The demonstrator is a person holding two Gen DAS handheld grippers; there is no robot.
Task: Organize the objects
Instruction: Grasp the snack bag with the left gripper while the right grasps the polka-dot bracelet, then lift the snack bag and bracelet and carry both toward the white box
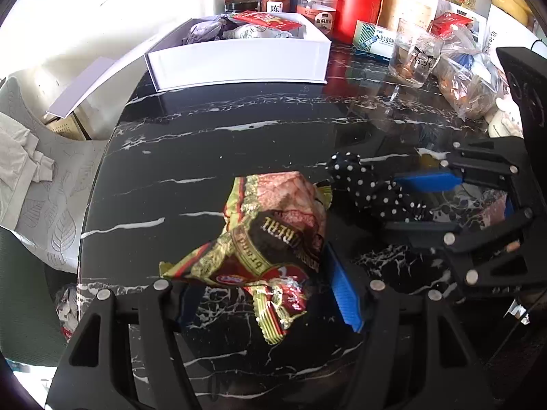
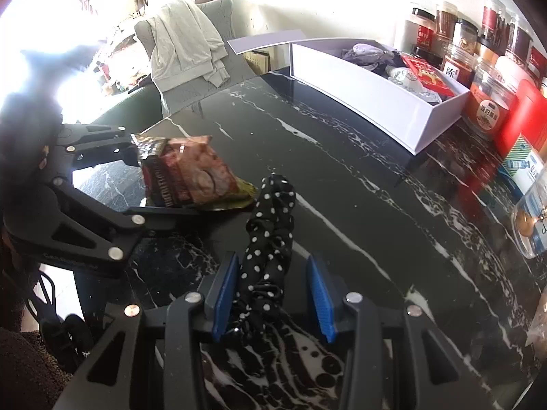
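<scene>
A crumpled red-and-gold snack packet [image 1: 273,235] stands tilted on the black marble table, and my left gripper [image 1: 256,273] is shut on it, one finger against each side. The right wrist view shows the same packet [image 2: 191,177] between the left gripper's [image 2: 164,181] fingers. A black cloth with white polka dots [image 2: 270,239] lies on the table between the blue pads of my right gripper [image 2: 273,290], which is open; the cloth is near the left pad and clear of the right one. Seen from the left wrist, the cloth [image 1: 369,188] lies inside the right gripper [image 1: 393,203].
An open white box [image 1: 239,61] at the back holds a purple cloth and a red packet. Jars, a red canister [image 1: 355,7], a carton, a glass [image 1: 413,58] and plastic bags line the back and right. A grey chair [image 1: 41,184] stands past the table's left edge.
</scene>
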